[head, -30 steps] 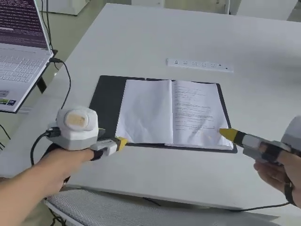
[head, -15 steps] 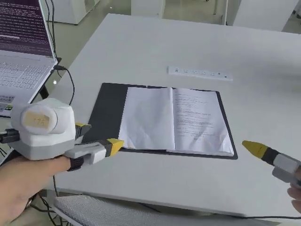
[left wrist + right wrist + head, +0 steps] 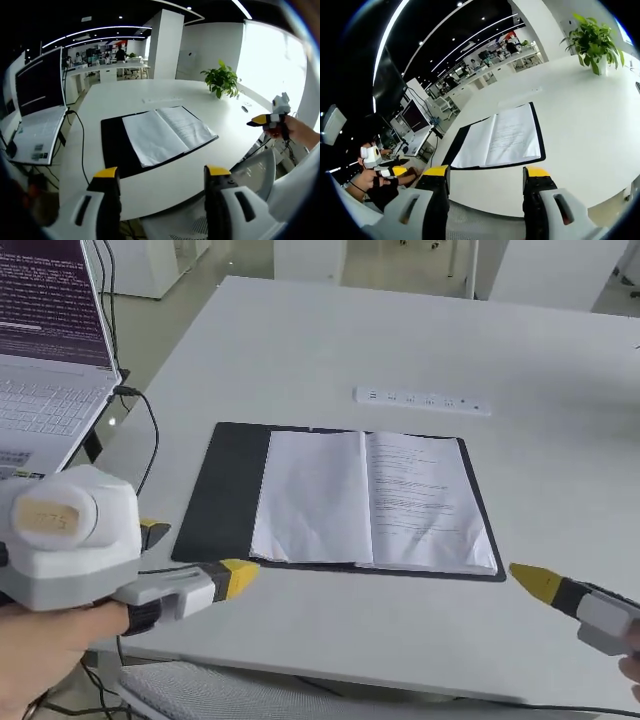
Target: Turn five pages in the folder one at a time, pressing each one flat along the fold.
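Observation:
The black folder [image 3: 228,490] lies open and flat on the white table [image 3: 300,340], with a blank page on its left and a printed page [image 3: 420,500] on its right. My left gripper [image 3: 198,555] hovers off the folder's near left corner, jaws open and holding nothing. My right gripper [image 3: 538,583] hangs just beyond the near right corner, apart from the pages. The left gripper view has the folder [image 3: 160,132] ahead of the open left gripper [image 3: 161,172] and the right gripper [image 3: 264,119] far to the right. In the right gripper view the folder [image 3: 502,135] lies beyond the open right gripper [image 3: 487,171].
An open laptop [image 3: 40,350] stands at the far left, and its black cable [image 3: 145,430] runs along the table's left edge. A white power strip [image 3: 422,400] lies behind the folder. A grey mesh chair [image 3: 200,690] sits under the near edge. A potted plant [image 3: 221,80] stands at the table's far corner.
Both grippers have drawn back from the folder toward the near table edge. The right gripper's tip has left the bottom right corner of the printed page. The folder has not moved.

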